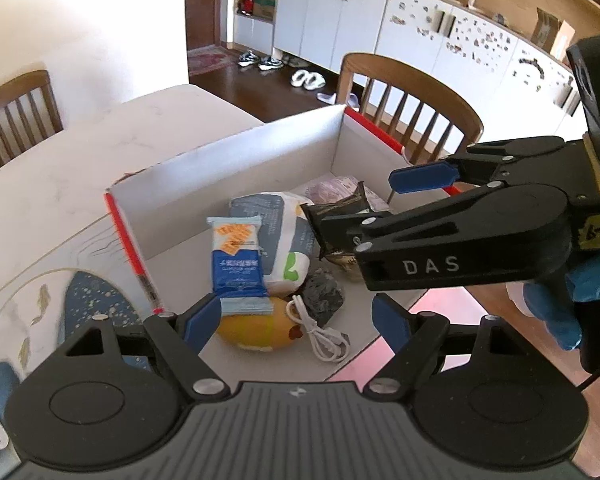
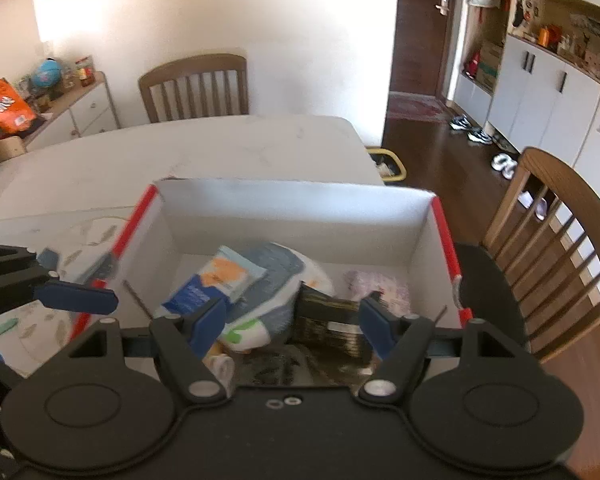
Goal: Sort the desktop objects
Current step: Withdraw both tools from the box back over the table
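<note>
Box, white with red rims, on the counter below both our tools: inside we log a blue snack bar, white pouch, dark packet, yellow toy, cable. Left tool and right tool apart, empty.

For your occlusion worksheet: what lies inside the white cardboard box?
Inside the box: a blue snack bar atop a white pouch, a dark packet, a yellow toy, a grey rock, a white cable. Whatever lies beneath them is covered.
</note>
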{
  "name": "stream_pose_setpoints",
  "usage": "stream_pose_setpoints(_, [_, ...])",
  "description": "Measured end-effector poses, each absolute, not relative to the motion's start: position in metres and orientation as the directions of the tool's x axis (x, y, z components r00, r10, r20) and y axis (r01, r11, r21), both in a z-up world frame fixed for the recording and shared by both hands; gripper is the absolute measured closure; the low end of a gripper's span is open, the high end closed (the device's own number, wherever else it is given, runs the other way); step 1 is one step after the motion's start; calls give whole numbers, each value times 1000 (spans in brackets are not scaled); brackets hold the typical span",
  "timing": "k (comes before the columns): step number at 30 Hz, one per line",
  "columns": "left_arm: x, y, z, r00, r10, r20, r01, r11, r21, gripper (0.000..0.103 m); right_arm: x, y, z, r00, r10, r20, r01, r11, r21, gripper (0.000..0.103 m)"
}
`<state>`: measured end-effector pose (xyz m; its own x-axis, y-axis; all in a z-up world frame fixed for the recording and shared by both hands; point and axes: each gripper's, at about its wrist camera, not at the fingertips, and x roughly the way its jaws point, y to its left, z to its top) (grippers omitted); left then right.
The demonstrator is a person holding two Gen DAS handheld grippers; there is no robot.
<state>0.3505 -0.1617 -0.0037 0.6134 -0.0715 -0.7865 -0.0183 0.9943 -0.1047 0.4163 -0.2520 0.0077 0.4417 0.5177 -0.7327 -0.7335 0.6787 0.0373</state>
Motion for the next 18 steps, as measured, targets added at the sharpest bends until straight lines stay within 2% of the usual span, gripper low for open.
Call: stream_pose_setpoints(18, [280, -117, 20, 687, -31, -726, -80, 990, -119, 21, 357, -218, 34, 456, 554, -697, -760, 649, 19, 29])
